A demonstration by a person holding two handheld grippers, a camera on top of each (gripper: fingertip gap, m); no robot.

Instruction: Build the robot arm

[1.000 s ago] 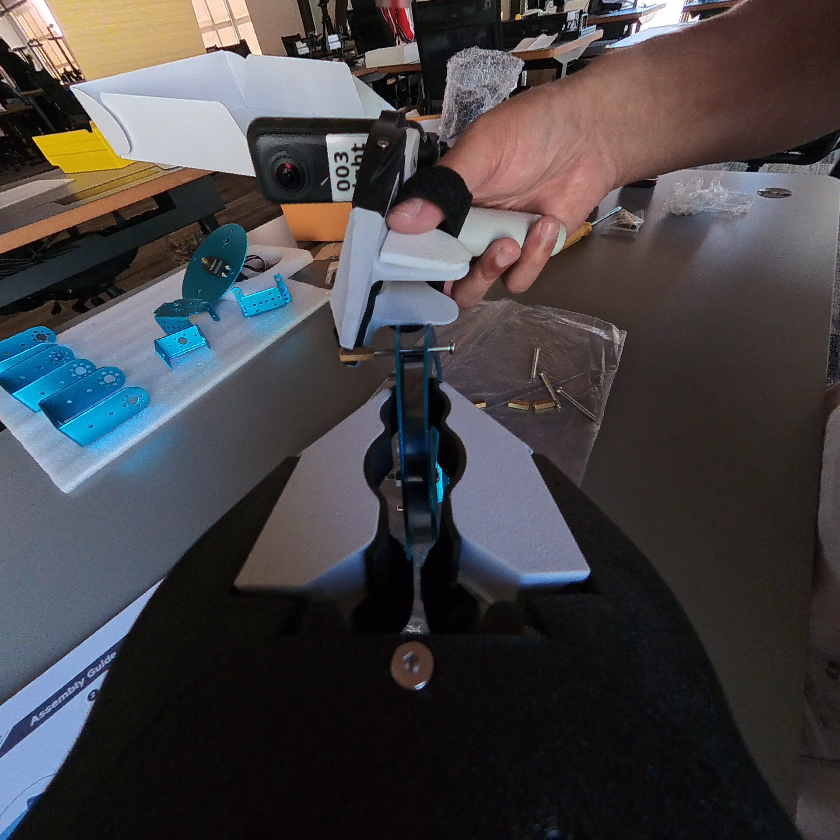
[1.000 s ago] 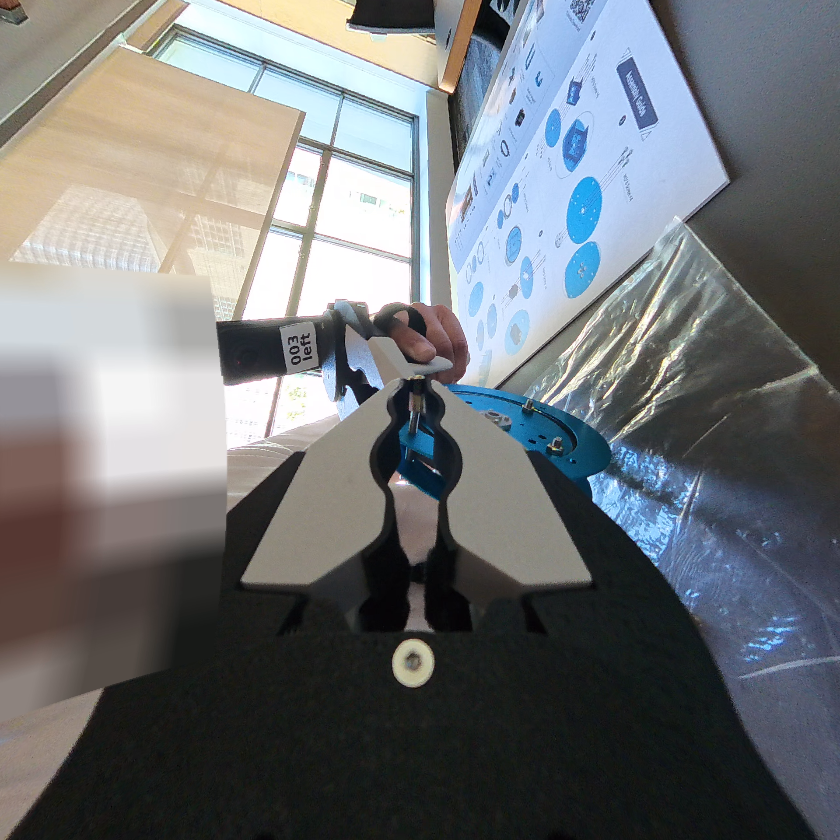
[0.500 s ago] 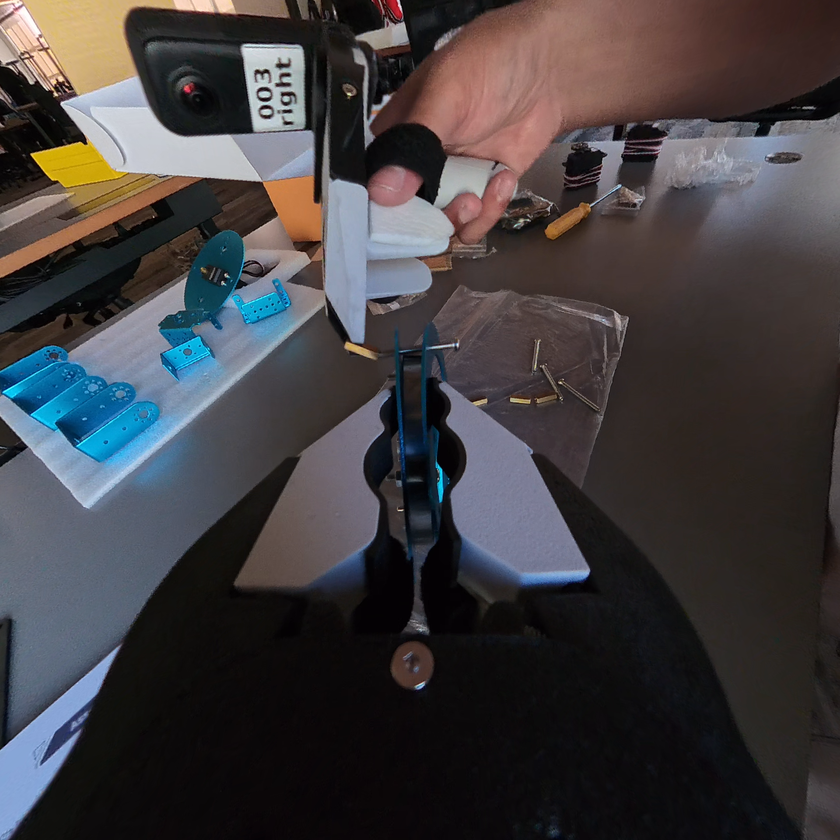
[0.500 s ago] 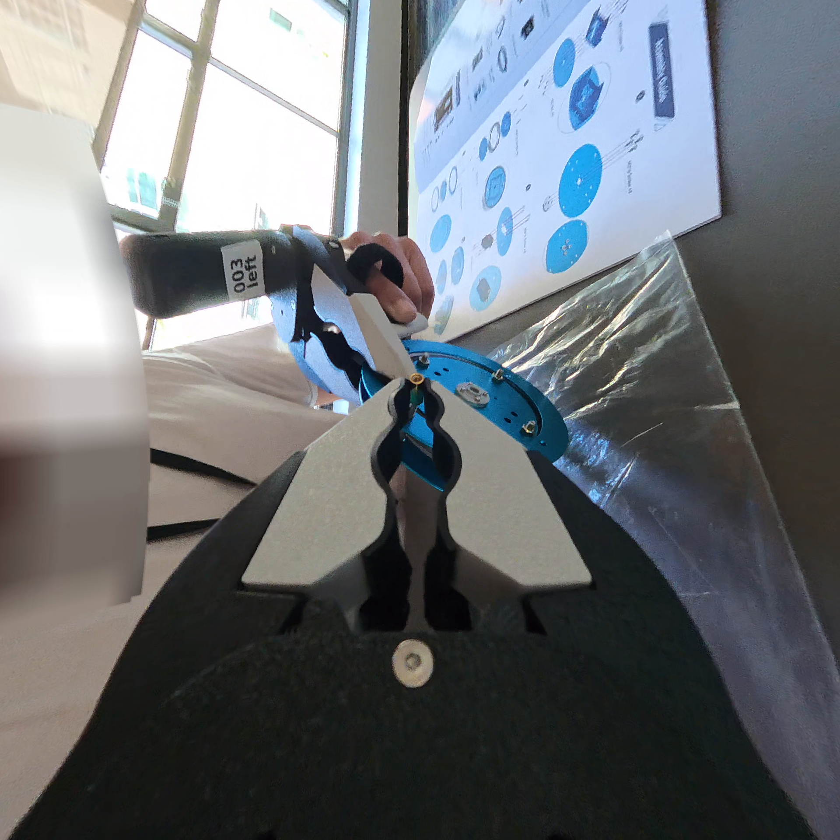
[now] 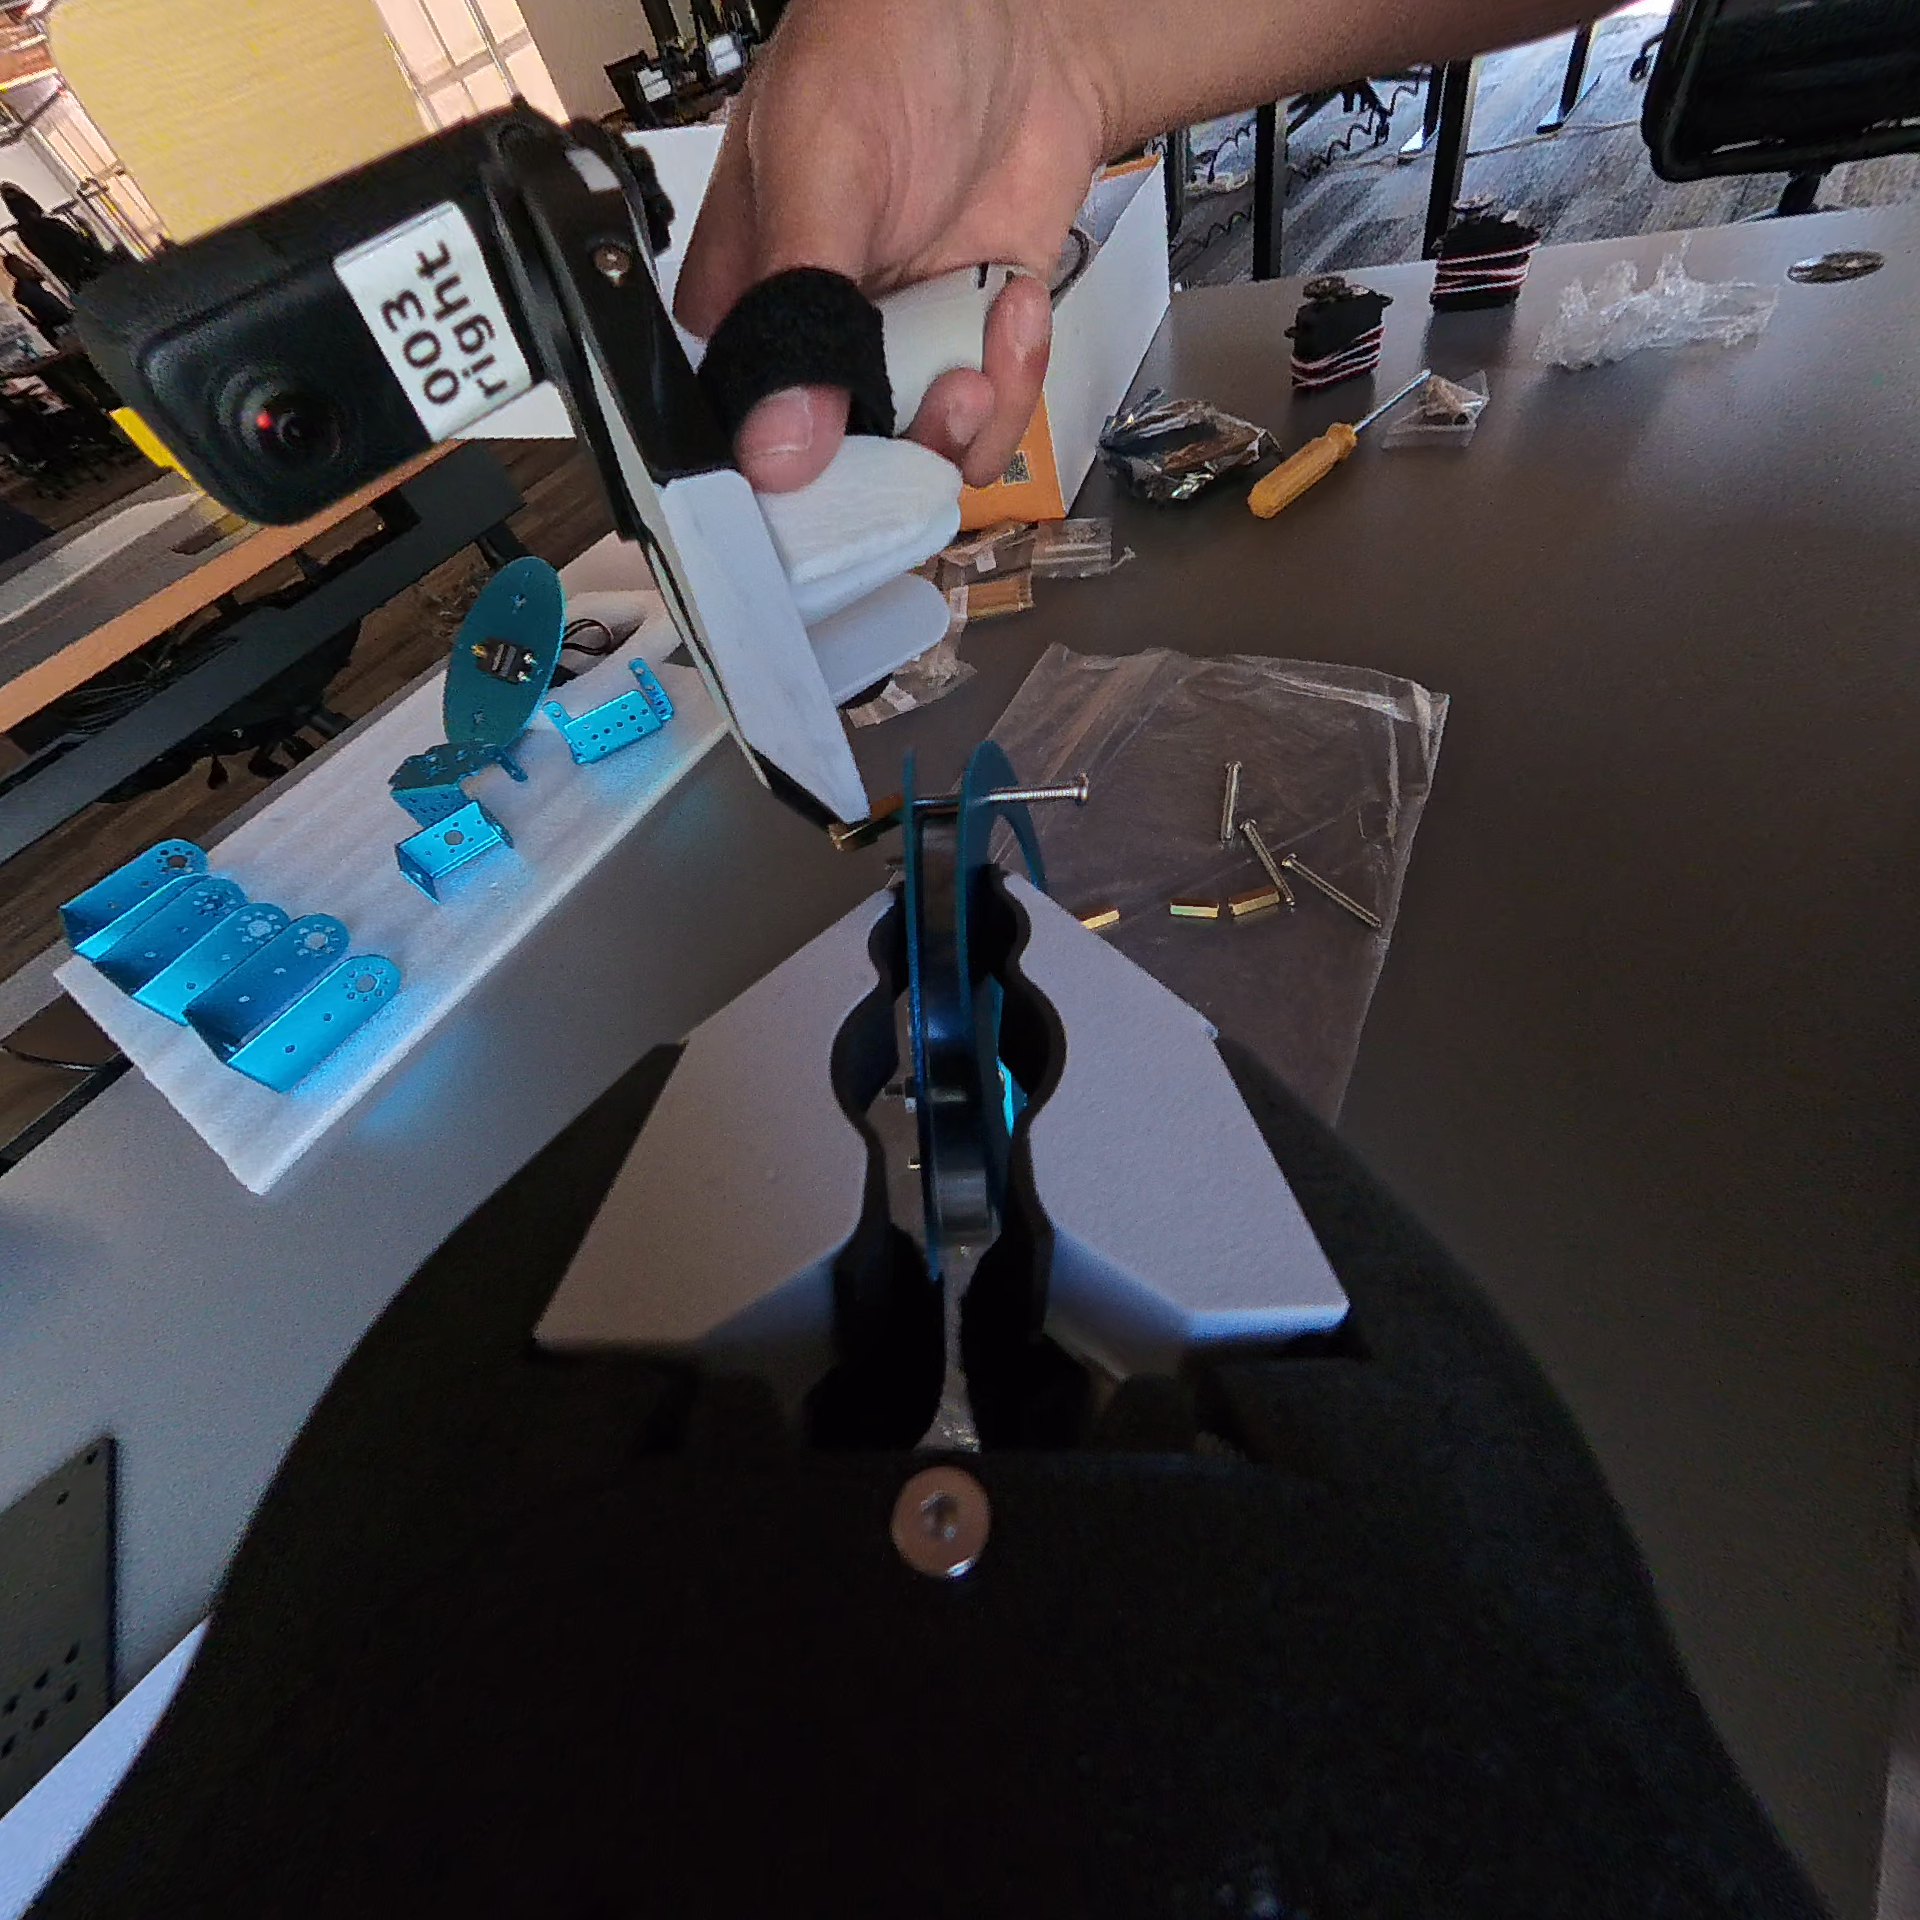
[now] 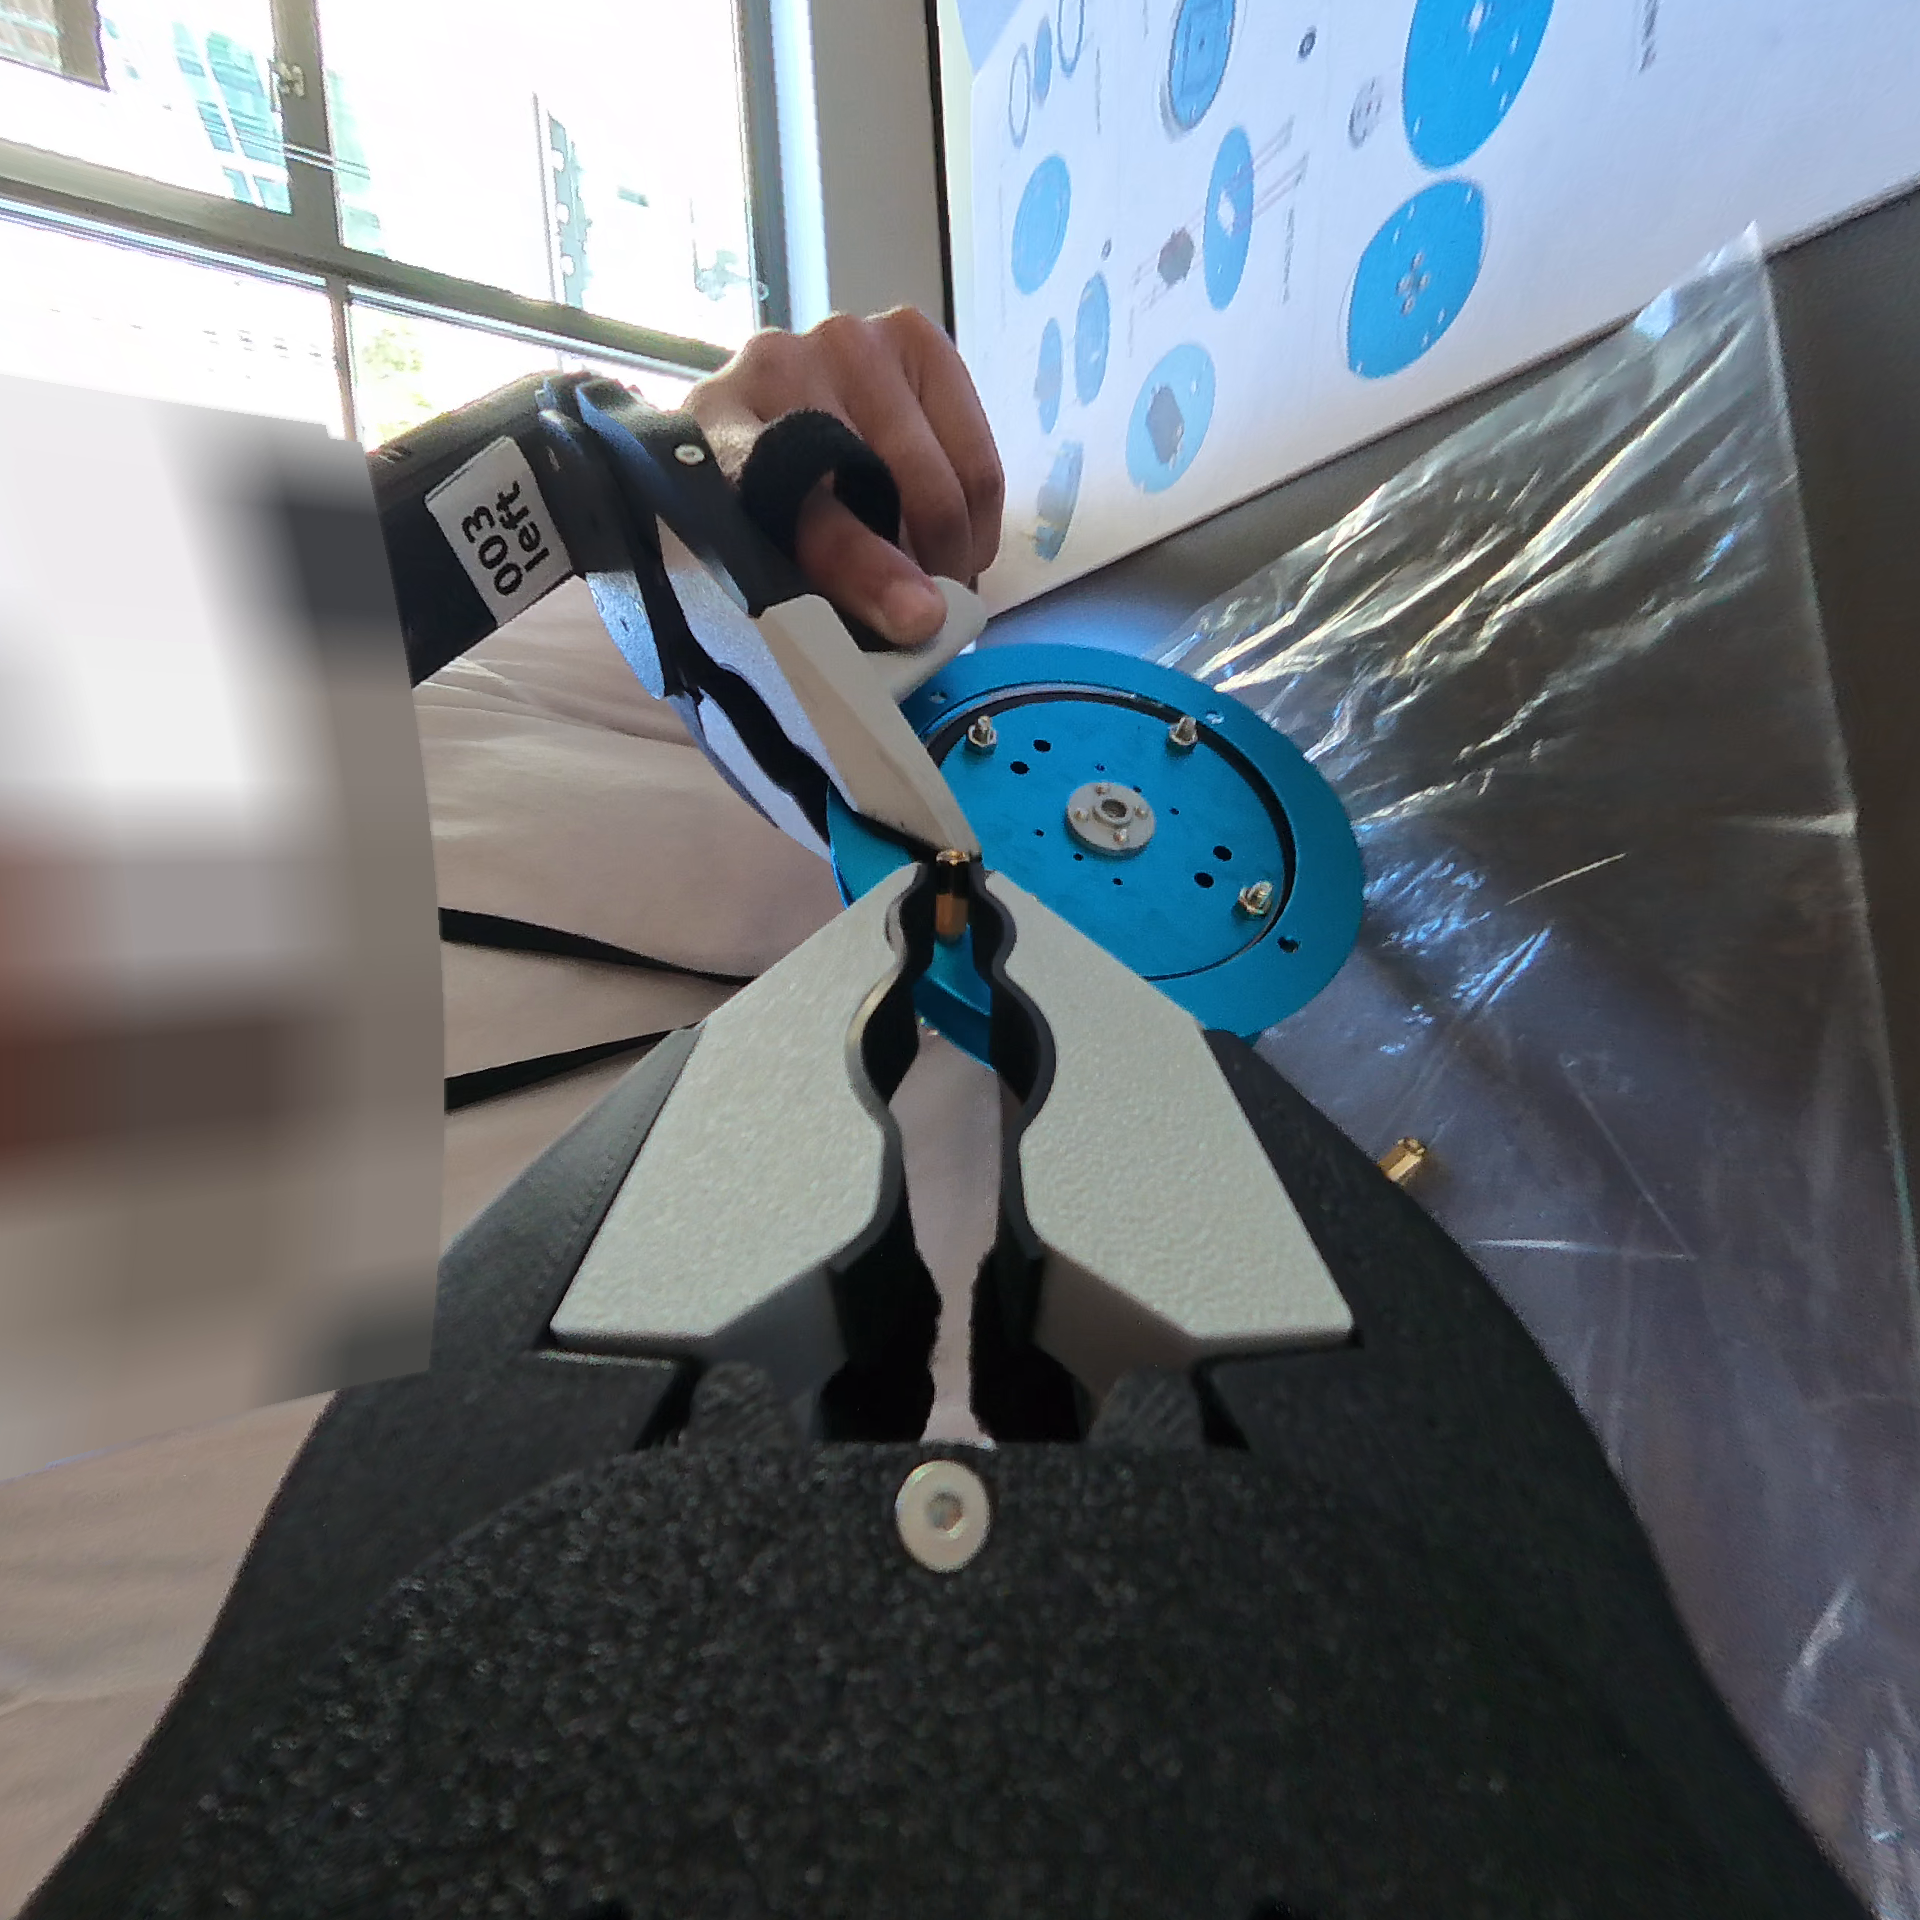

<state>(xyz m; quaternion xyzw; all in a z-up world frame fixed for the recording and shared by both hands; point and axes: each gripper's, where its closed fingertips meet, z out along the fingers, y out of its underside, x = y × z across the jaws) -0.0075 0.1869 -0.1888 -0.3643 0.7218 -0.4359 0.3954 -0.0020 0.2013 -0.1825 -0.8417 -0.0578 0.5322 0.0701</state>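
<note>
My left gripper (image 5: 951,894) is shut on a blue round-plate assembly (image 5: 940,1039), held upright and seen edge-on. A long screw (image 5: 1013,796) passes through the plates near their top edge. My right gripper (image 6: 951,873) is shut on a small brass standoff (image 6: 948,906) and holds it against the plate at the screw's left end. In the left wrist view the right gripper (image 5: 847,816) comes down from the upper left, held by a hand. In the right wrist view the blue plate (image 6: 1143,862) shows its face with nuts and a centre hub, and the left gripper (image 6: 951,831) grips its rim.
A clear plastic bag (image 5: 1299,748) with loose screws and brass standoffs lies on the grey table (image 5: 1662,935). A white foam sheet (image 5: 312,862) holds several blue brackets. An orange-handled screwdriver (image 5: 1304,476), servos (image 5: 1335,332) and a white box stand farther back. A printed guide sheet (image 6: 1403,208) lies beside the bag. Less than 4 cm separates the two grippers' tips.
The right gripper has tilted, its camera end swinging left and toward me, while its tips stay at the screw's end. The blue plate now shows more of its face in the right wrist view.
</note>
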